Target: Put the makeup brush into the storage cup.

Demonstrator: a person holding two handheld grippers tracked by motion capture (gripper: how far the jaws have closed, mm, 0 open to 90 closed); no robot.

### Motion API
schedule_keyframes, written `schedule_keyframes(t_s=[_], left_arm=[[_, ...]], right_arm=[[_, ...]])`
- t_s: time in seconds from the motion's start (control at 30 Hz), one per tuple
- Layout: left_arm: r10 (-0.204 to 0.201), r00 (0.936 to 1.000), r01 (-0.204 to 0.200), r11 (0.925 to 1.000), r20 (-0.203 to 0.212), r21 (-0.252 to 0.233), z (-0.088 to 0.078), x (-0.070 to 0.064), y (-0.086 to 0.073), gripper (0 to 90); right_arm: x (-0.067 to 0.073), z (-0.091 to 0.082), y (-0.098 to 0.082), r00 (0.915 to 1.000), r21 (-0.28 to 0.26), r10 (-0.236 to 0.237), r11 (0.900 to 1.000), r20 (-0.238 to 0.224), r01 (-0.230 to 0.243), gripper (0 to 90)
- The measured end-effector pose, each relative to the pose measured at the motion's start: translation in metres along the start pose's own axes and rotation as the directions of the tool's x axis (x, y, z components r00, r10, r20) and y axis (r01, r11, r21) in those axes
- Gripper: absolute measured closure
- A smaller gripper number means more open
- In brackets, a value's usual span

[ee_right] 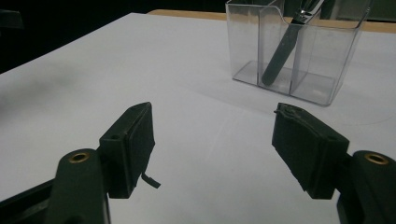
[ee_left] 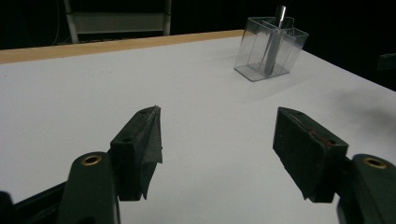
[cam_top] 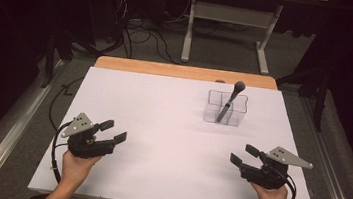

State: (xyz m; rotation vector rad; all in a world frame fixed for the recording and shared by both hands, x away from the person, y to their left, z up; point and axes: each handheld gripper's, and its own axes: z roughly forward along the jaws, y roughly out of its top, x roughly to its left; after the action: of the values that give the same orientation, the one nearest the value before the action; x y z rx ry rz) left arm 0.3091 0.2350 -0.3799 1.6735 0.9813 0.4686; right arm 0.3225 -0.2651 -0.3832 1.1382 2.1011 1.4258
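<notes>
Both the left gripper (cam_top: 113, 131) and the right gripper (cam_top: 244, 155) rest near the table's front edge, jaws apart and empty. The brush (cam_top: 229, 101) leans inside the clear box (cam_top: 235, 115) farther back; a careless reach could tip that light box

A wooden table (cam_top: 118, 64) bears a white sheet (cam_top: 161, 128), with a clear organizer (cam_top: 226, 108) on it

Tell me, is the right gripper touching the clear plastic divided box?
Apart. The high view shows bare white table between the right gripper and the clear plastic divided box.
</notes>
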Motion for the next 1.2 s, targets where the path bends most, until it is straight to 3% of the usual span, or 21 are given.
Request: schedule_keyframes(t_s=[0.93, 1.2], left_arm=[[0.005, 1.0000, -0.005, 1.0000, 0.000, 0.005, 0.001, -0.001, 0.000, 32.7], [0.010, 1.0000, -0.010, 0.9999, -0.001, 0.009, 0.001, -0.001, 0.000, 32.7]], right_arm=[[-0.007, 0.006, -0.011, 0.9992, 0.003, -0.003, 1.000, 0.040, 0.003, 27.8], [-0.010, 0.004, -0.013, 0.9981, -0.014, 0.028, 1.000, 0.054, -0.027, 26.8]])
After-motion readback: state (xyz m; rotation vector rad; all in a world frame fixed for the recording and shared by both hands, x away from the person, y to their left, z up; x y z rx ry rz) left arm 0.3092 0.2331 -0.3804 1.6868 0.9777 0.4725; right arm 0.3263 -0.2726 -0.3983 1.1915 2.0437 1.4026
